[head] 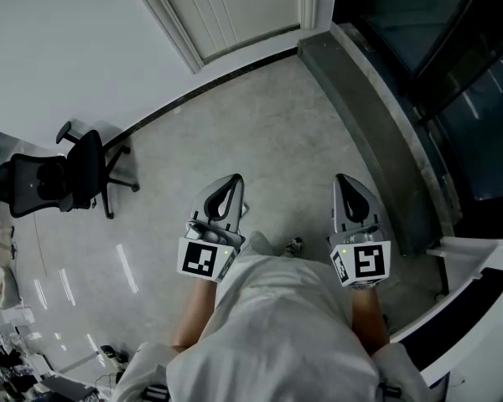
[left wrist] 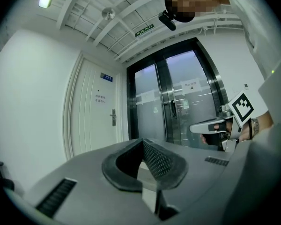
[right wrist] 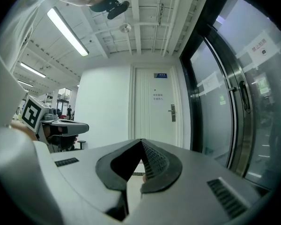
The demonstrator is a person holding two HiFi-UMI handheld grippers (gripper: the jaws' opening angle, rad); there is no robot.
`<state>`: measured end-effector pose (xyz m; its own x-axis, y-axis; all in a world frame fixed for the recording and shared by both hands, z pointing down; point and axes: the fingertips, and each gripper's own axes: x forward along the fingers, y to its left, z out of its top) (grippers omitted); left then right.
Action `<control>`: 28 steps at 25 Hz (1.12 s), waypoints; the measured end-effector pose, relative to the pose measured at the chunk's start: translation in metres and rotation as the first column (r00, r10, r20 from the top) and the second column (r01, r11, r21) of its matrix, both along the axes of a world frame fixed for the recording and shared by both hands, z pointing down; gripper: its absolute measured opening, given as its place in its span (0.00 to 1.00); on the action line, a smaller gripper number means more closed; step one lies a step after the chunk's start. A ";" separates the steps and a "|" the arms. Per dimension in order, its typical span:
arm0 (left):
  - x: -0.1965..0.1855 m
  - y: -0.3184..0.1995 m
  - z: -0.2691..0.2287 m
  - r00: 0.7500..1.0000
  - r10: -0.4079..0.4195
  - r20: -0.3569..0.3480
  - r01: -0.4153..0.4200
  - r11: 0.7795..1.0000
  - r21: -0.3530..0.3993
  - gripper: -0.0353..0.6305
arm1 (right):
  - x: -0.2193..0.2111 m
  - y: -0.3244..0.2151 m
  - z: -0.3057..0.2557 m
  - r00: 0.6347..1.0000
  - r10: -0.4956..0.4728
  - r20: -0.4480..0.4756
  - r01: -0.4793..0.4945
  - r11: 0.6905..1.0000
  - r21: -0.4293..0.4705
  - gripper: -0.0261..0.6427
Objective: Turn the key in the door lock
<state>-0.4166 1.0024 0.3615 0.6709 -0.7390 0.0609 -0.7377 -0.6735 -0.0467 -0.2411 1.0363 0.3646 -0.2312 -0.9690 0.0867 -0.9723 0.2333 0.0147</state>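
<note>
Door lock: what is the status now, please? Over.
Left gripper and right gripper shut, empty. Door lock ahead, not reached, too far for detail. Office chair aside, left.

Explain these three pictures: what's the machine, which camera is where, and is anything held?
There's no robot arm: a person holds a two-jaw gripper in each hand. The head view looks down from the person's head at the left gripper and right gripper over a grey floor, an office chair at left. The other two cameras ride on the grippers, looking along their jaws. Both grippers are shut and empty. Ahead stand a white door with its handle and glass doors. No key shows.
</note>
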 end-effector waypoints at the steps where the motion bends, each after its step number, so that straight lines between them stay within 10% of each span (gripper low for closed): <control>1: 0.005 -0.002 0.000 1.000 -0.001 -0.006 0.002 1.000 0.003 0.06 | 0.004 -0.004 0.001 1.000 0.002 0.002 -0.002 1.000 -0.004 0.04; 28: 0.037 -0.240 0.012 0.993 0.103 -0.064 -0.103 0.995 0.010 0.06 | 0.034 -0.219 0.024 0.989 0.144 0.018 -0.142 0.987 -0.078 0.04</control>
<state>-0.3794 0.7628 0.3731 0.7457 -0.6662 0.0106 -0.6662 -0.7458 -0.0062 -0.2068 0.8171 0.3890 -0.0939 -0.9830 0.1575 -0.9956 0.0917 -0.0210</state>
